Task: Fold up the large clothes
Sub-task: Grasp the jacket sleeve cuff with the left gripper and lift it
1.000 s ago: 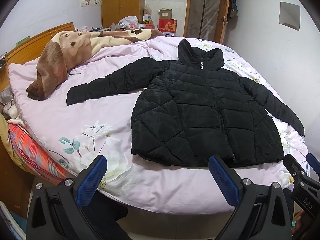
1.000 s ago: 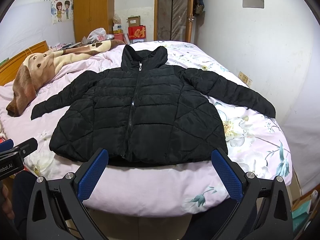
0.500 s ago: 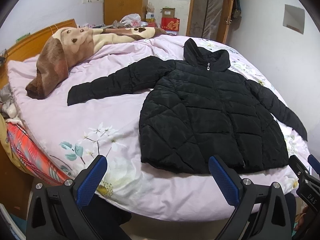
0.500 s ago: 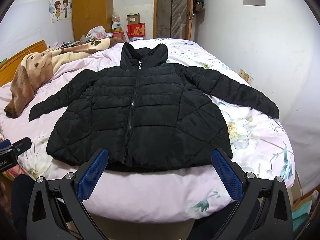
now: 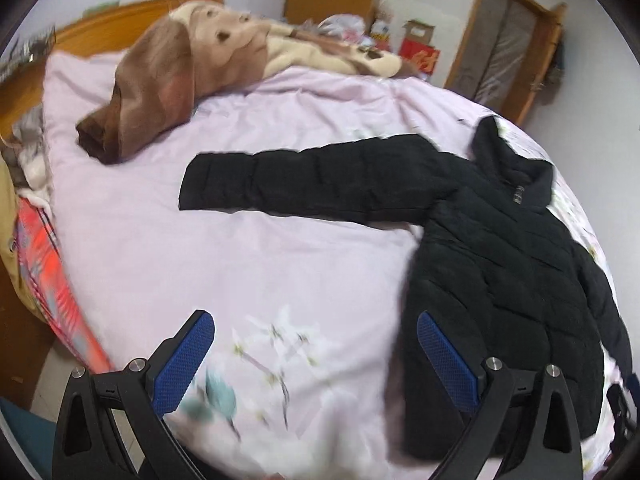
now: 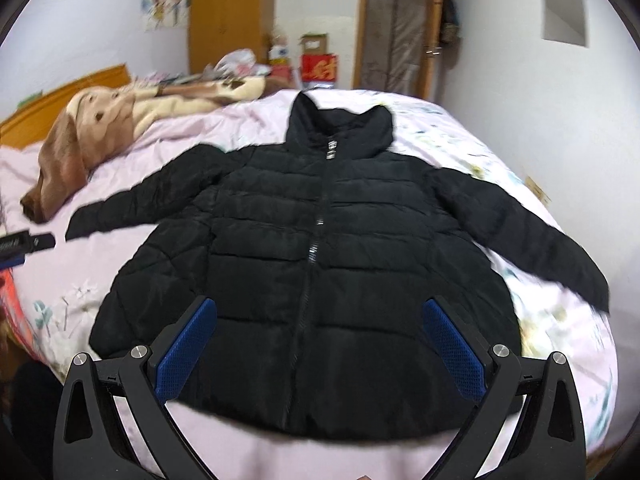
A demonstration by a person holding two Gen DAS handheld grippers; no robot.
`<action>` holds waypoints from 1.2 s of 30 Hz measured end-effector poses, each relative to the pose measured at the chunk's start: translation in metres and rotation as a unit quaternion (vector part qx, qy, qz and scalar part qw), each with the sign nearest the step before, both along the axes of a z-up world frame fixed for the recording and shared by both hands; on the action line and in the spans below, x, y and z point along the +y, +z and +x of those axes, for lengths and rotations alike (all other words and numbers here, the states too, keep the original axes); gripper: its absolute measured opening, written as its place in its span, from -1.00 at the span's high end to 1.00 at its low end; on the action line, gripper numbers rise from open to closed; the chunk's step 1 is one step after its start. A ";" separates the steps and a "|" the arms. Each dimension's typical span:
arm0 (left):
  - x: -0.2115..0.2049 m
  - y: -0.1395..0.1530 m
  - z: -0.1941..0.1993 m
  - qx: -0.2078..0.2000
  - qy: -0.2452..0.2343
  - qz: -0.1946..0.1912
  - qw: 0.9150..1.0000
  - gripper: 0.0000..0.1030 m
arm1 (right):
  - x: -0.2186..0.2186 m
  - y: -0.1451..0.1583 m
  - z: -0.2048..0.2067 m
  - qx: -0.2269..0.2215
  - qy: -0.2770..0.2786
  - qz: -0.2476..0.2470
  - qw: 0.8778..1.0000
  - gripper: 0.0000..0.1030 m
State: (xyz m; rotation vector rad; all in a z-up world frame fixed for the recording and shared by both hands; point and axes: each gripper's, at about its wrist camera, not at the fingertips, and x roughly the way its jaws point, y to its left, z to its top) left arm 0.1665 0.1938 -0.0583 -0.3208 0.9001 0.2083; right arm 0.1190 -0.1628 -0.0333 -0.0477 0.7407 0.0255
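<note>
Left wrist view: left gripper (image 5: 316,356) is held wide and empty above the pink bedspread (image 5: 248,272), facing the black jacket's outstretched sleeve (image 5: 304,180). Right wrist view: right gripper (image 6: 320,344) is spread wide, empty, over the black jacket (image 6: 320,248), laid flat and zipped. Folding appears not yet begun; a sleeve likely needs grasping next.

Jacket (image 6: 320,248) lies flat on the bed (image 6: 256,132), sleeves spread to either side, collar toward the far end. Blanket (image 6: 104,132) sits beyond its left sleeve (image 5: 304,180), by the headboard (image 6: 60,100).
</note>
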 end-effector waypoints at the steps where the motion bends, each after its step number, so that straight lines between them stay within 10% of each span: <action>1: 0.010 -0.006 0.011 0.005 0.014 -0.003 1.000 -0.99 | 0.002 -0.002 0.006 0.002 0.003 0.000 1.000 -0.99; 8: 0.080 -0.046 0.088 0.037 0.106 -0.083 0.990 -0.99 | 0.030 -0.017 0.061 0.020 0.026 -0.003 0.999 -0.99; 25: 0.106 -0.124 0.201 0.092 0.162 -0.041 0.982 -0.96 | 0.068 -0.053 0.119 0.052 0.066 -0.033 0.996 -0.99; 30: 0.102 -0.120 0.209 0.079 0.166 -0.026 0.983 -0.49 | 0.072 -0.055 0.128 0.051 0.070 -0.026 0.996 -0.99; 32: 0.100 -0.115 0.210 0.068 0.161 -0.021 0.984 0.05 | 0.073 -0.055 0.130 0.051 0.072 -0.024 0.996 -0.99; 36: 0.095 -0.100 0.212 0.051 0.156 0.000 0.987 0.54 | 0.076 -0.054 0.132 0.052 0.073 -0.025 0.996 -0.99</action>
